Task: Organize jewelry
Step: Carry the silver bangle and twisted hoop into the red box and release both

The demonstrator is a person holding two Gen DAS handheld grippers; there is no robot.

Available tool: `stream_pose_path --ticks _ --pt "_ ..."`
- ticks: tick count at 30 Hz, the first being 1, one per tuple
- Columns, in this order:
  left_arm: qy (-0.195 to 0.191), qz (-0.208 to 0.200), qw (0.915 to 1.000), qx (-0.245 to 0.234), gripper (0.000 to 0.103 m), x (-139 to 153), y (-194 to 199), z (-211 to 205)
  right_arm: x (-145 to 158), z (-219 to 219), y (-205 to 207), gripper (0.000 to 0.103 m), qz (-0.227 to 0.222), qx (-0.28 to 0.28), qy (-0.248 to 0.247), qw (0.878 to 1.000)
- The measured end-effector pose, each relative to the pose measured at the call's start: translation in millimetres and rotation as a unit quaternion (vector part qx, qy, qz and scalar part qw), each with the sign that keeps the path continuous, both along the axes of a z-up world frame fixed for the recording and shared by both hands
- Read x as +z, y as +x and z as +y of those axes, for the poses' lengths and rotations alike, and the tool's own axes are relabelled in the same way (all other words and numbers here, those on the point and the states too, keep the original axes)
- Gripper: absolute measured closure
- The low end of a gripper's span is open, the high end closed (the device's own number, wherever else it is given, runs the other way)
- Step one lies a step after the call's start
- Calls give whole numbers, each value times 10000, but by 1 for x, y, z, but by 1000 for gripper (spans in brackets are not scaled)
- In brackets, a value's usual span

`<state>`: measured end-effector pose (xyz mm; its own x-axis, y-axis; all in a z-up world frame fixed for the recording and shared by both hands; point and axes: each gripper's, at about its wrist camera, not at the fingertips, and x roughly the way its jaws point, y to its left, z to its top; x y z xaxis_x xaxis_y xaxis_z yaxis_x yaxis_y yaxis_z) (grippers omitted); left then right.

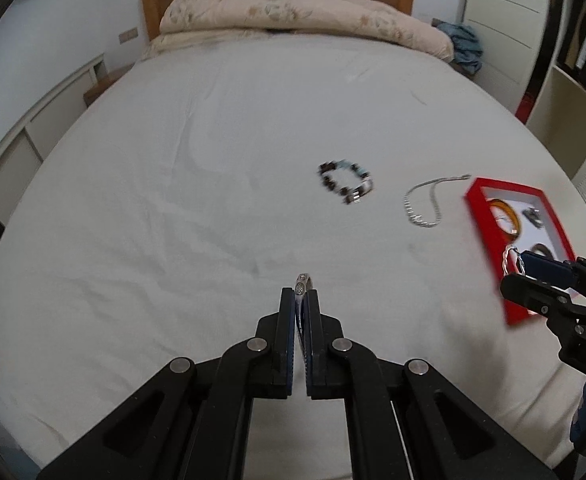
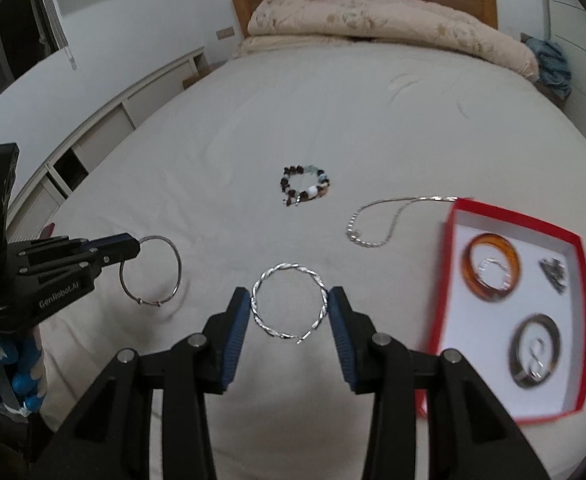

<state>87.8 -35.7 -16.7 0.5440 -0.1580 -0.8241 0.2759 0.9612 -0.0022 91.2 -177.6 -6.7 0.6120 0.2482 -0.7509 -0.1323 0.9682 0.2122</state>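
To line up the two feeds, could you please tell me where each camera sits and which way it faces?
Left wrist: on the left tool, angled down across the bed; its fingers pinch a thin bangle; right tool at right.
Right wrist: on the right tool, facing likewise; its fingers hold a twisted bangle; left tool at left.
Shared: bead bracelet, chain, red box.

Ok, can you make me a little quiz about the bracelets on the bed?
1. True or false: the red box is empty.
2. What does the right hand-held gripper hold: A) twisted silver bangle B) bead bracelet C) silver chain?
3. Which hand-held gripper holds the thin plain bangle?

Key: 1 false. 2 A. 3 the left hand-held gripper.
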Motion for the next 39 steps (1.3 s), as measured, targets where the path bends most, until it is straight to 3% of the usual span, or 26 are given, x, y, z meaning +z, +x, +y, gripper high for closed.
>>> stream_pose_path --ticks 11,21,30,35,39 --pt "-50 -276 9972 -689 99 43 -33 -72 26 -64 -70 65 -260 -501 74 9984" --pt "-213 -139 9829 -1823 99 47 -27 -194 8 -163 -73 65 -52 -1105 -138 9938" --pt "-362 281 9717 -2319 99 4 3 -278 -20 -222 -29 65 165 -1234 -226 9920" --pt "-246 717 9730 -2178 99 -40 23 -289 -39 -235 2 65 311 -1173 -224 9924" --pt "-112 845 9753 -2038 99 -62 33 -287 -57 -234 19 65 488 -1044 -212 9931"
